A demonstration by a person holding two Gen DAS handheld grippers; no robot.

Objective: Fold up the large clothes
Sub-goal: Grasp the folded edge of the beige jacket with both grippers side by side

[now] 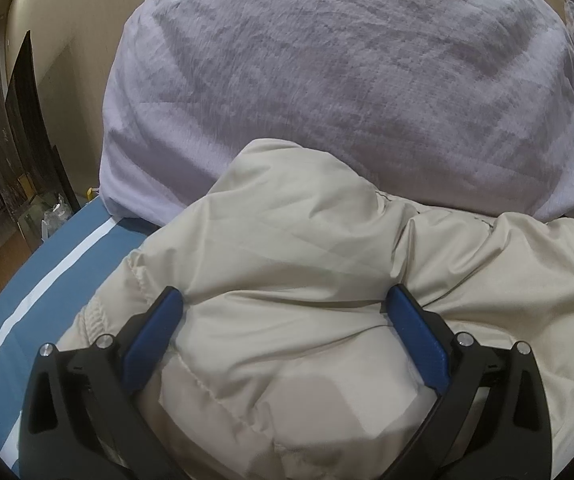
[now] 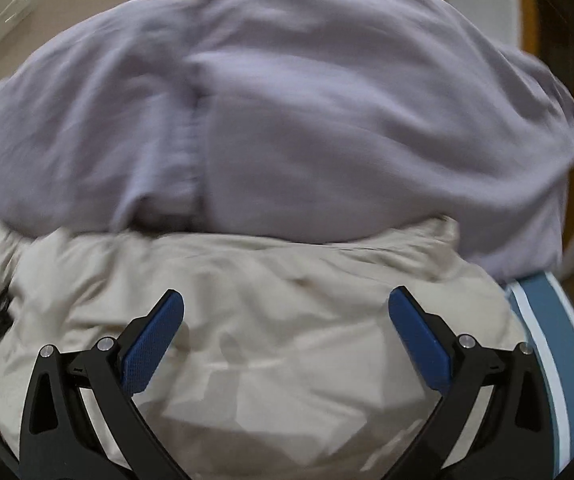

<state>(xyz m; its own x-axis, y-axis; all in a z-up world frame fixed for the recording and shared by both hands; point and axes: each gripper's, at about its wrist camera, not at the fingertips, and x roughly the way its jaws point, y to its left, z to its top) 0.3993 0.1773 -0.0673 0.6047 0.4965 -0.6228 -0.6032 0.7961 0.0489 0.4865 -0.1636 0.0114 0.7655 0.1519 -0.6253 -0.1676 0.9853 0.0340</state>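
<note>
jacket (image 1: 287, 264) abuts lavender pillow (image 1: 347, 80).

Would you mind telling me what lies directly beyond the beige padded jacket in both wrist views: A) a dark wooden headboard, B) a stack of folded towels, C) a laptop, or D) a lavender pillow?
D: in the left wrist view a lavender pillow rises just past the far edge of the beige jacket, and the right wrist view shows the same lavender fabric behind the jacket.

Bedroom: pillow (image 1: 347, 80), striped bedsheet (image 1: 59, 264).
</note>
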